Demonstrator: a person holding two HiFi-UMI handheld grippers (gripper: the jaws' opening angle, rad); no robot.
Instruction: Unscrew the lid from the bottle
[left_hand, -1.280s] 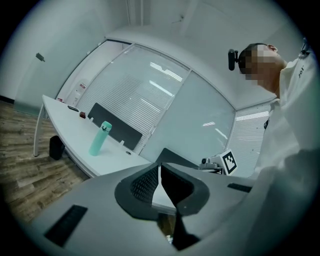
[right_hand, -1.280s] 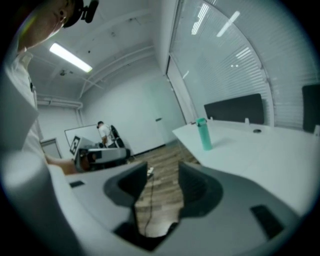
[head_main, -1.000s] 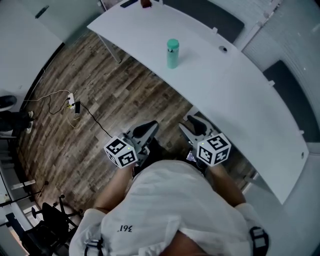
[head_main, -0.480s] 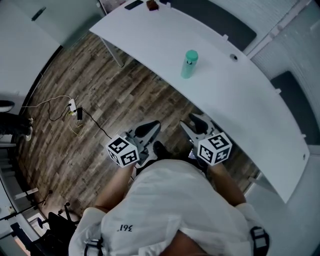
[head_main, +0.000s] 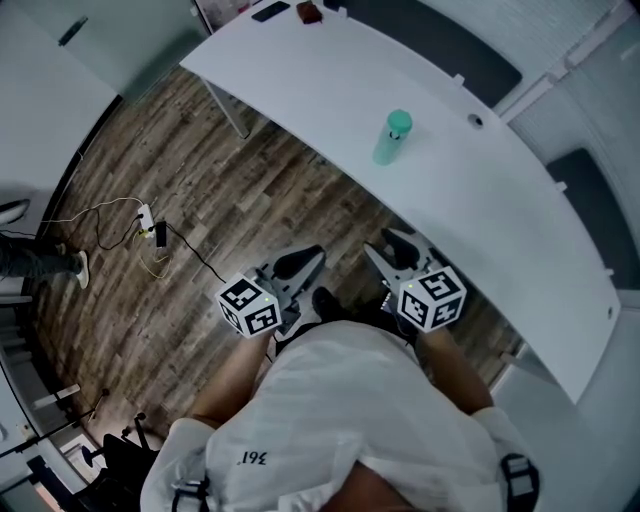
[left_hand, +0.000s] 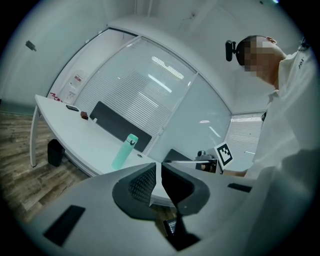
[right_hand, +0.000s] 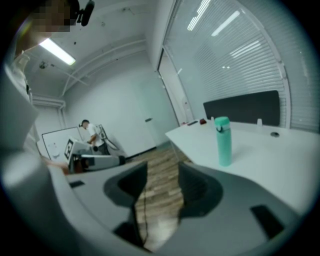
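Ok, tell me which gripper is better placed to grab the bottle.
Right, probably. The right gripper is nearer the table edge and the bottle, and its jaws stand apart; the left gripper is over the floor with jaws shut.

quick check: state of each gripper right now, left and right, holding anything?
Left gripper: closed, jaws together, nothing between them.
Right gripper: open, jaws apart, empty.
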